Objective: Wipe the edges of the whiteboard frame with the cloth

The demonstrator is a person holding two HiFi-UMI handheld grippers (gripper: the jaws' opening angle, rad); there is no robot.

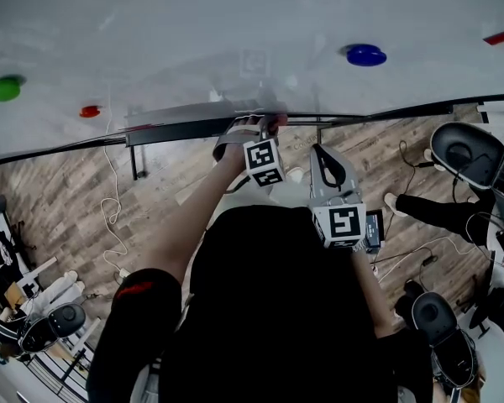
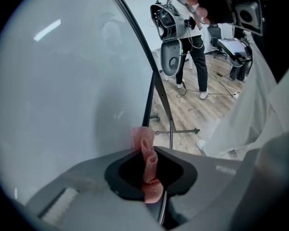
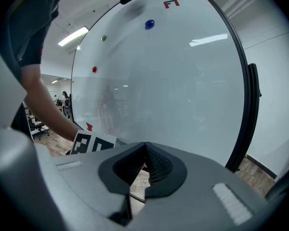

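Pink, crumpled cloth (image 2: 149, 163) is pinched tight in my left gripper (image 2: 145, 150).
Its rolled tip pokes past the matte grey jaws, near the glossy whiteboard (image 2: 62, 95) and just beside its thin black frame (image 2: 135, 37). My right gripper (image 3: 145, 147) is closed on nothing.

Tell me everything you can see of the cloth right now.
The cloth is pink, thin, soft-looking fabric, bunched into a curled strip. The left hand-held gripper is shut on its middle; the upper end curls out past the jaws toward the whiteboard, beside its dark frame. Whether it touches the board is unclear.
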